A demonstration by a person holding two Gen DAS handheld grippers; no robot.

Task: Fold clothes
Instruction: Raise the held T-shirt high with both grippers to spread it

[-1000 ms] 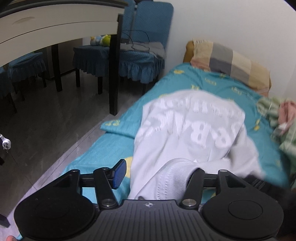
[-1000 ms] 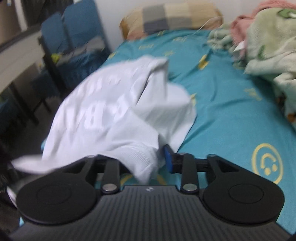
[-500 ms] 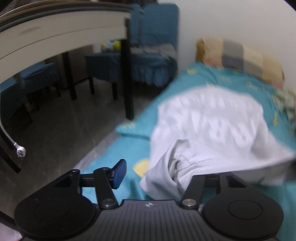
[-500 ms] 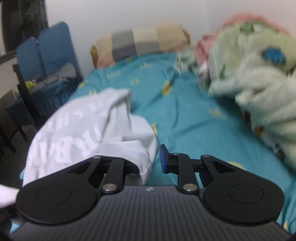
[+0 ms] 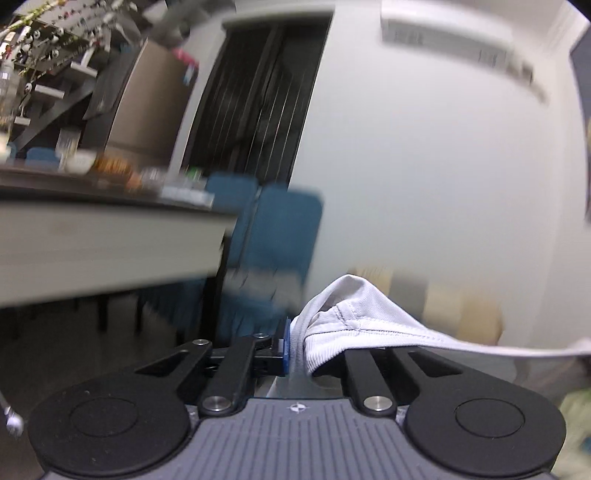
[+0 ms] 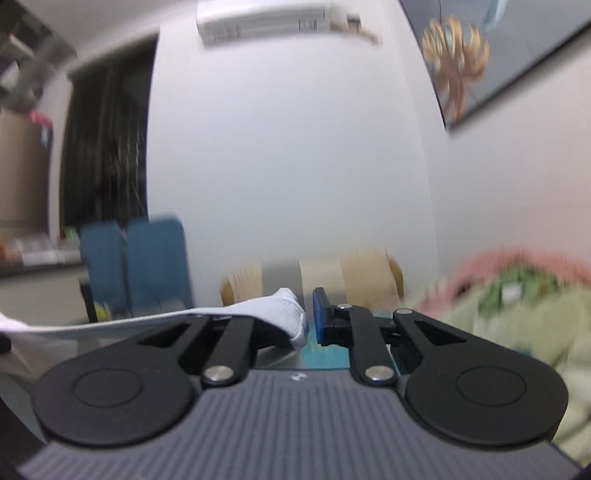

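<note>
A white T-shirt with a ribbed hem is held up off the bed by both grippers. In the left wrist view its hem (image 5: 354, 325) bunches between the fingers, and my left gripper (image 5: 295, 345) is shut on it. In the right wrist view a corner of the shirt (image 6: 280, 314) is pinched, and my right gripper (image 6: 308, 319) is shut on it. The cloth stretches taut sideways between the two grippers. The rest of the shirt hangs below, out of view. Both cameras point up at the wall.
A white table (image 5: 110, 236) and blue chairs (image 5: 273, 236) stand at the left. A striped pillow (image 6: 332, 273) lies at the head of the bed. A green and pink blanket (image 6: 517, 306) is heaped at the right. An air conditioner (image 6: 266, 18) hangs on the wall.
Both grippers have risen and tilted upward, lifting the shirt off the bed. The left jaws have closed on the hem. The views now show the wall instead of the bedsheet.
</note>
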